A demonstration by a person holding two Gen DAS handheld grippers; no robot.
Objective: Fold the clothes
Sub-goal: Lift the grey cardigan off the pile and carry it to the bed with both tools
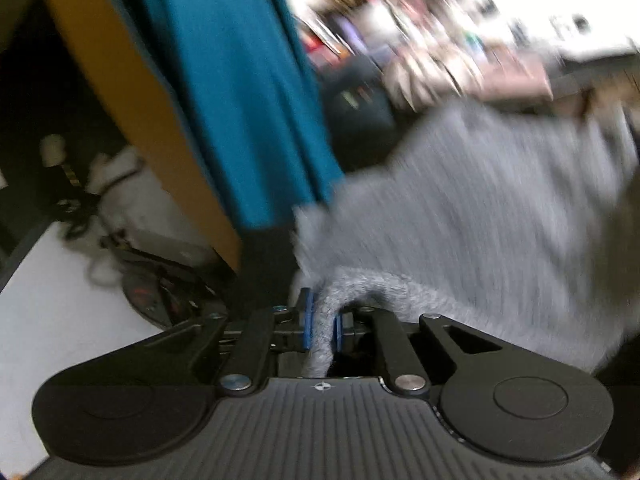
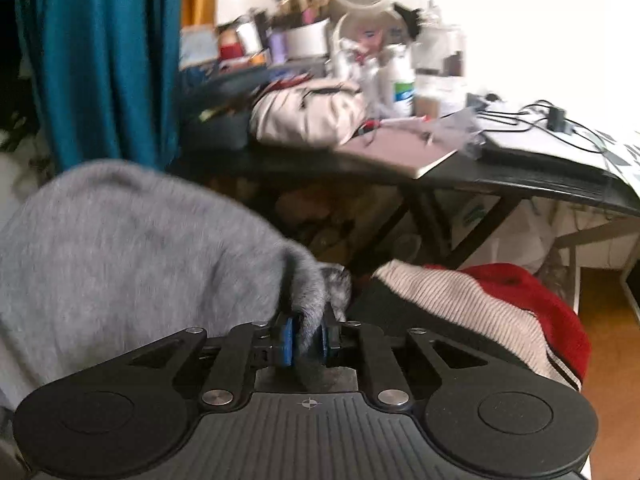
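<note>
Grey knit garment (image 2: 120, 248) is hanging in the air between both claws, in front of a teal curtain (image 2: 100, 60) and a cluttered tabletop (image 2: 520, 180). Left claw (image 1: 322, 326) is clenching one fuzzy edge; right claw (image 2: 306, 340) is clenching another.

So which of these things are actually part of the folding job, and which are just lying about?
Part of the job:
- grey fuzzy garment, held up
- left gripper, pinching one edge
- right gripper, pinching another
- striped cream and red clothes, perhaps waiting

Just lying about:
- teal curtain
- cluttered black table
- beige bag
- cables
</note>
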